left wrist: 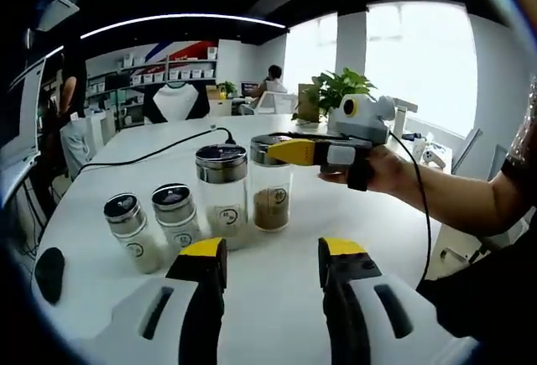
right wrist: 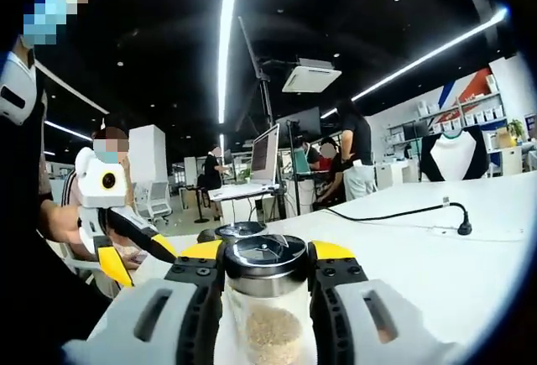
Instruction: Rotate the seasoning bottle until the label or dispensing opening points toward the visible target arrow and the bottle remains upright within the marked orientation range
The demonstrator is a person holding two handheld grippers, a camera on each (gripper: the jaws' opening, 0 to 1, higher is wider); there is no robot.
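Observation:
On the white table (left wrist: pixel 101 189) several clear seasoning bottles with dark metal caps stand upright in a row. The rightmost bottle (left wrist: pixel 271 189), holding brown seasoning, is gripped at its cap by my right gripper (left wrist: pixel 273 149), which a hand (left wrist: pixel 382 168) holds from the right. In the right gripper view that bottle (right wrist: pixel 270 331) stands between the jaws, and my right gripper (right wrist: pixel 267 258) is shut on its cap. My left gripper (left wrist: pixel 273 252) is open just in front of the row, with nothing between its jaws. It also appears as the left gripper (right wrist: pixel 134 256) at the left, apart from the bottle.
A taller bottle (left wrist: pixel 222 193) and two small ones (left wrist: pixel 178 214) (left wrist: pixel 130 232) stand left of the held one. A black cable (left wrist: pixel 151 157) runs across the table to a plug (right wrist: pixel 460 229). A potted plant (left wrist: pixel 340 88) stands behind. A black object (left wrist: pixel 49 273) lies at the left edge.

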